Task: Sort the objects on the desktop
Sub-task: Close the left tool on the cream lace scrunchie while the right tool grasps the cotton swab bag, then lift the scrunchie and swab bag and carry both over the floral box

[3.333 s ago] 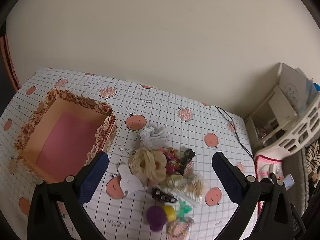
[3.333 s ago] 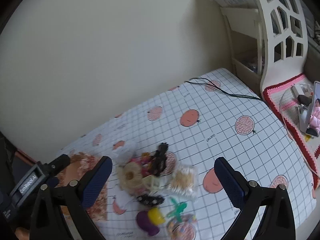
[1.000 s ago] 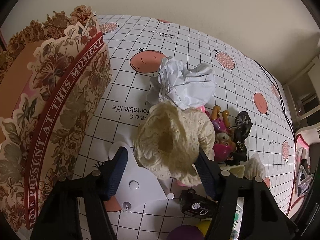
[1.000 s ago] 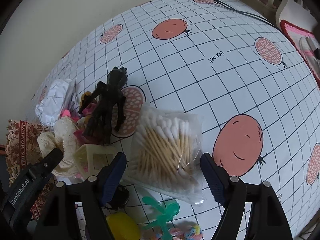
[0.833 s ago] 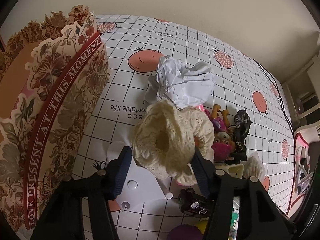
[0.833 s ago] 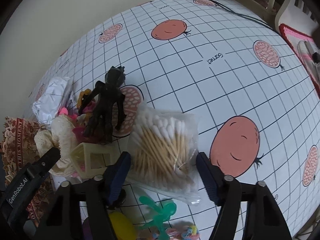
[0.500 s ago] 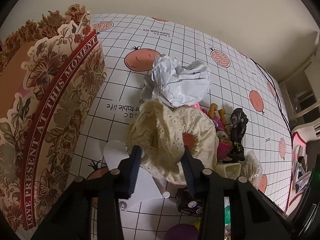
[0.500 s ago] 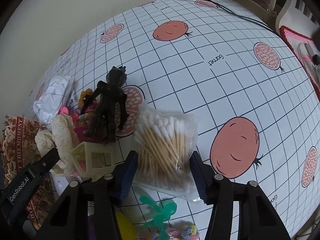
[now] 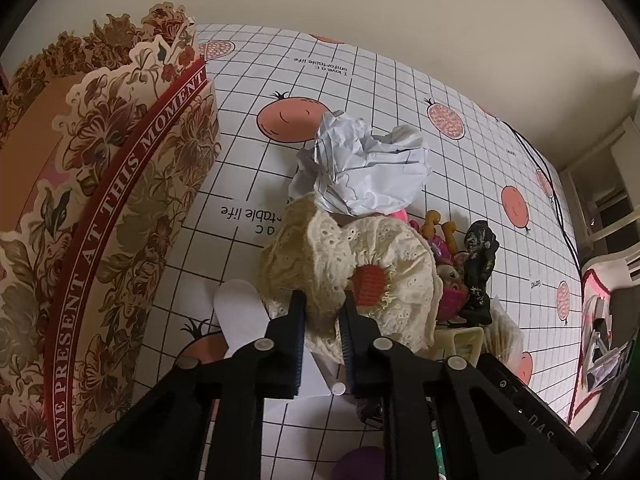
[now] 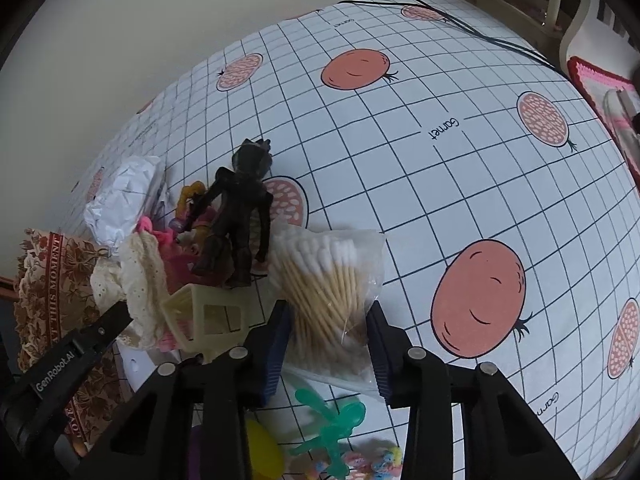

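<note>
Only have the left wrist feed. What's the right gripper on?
Observer: The right gripper has just been closing its jaws; the bag of cotton swabs is squeezed between its pads.
Operator: Anything close to that bag on the near side?
Observer: A green plastic toy lies by the bag's near edge.
Operator: Anything else there?
Observer: A pastel beaded bracelet lies beside the green toy.

Cream eyelet-lace fabric scrunchie [image 9: 352, 264]; crumpled white lined paper ball [image 9: 368, 172]; glossy black plastic figurine [image 10: 236, 216]; brown floral cardboard gift box [image 9: 100, 184] with red lettered band; white black-gridded tablecloth [image 10: 440, 152], salmon fruit prints.
</note>
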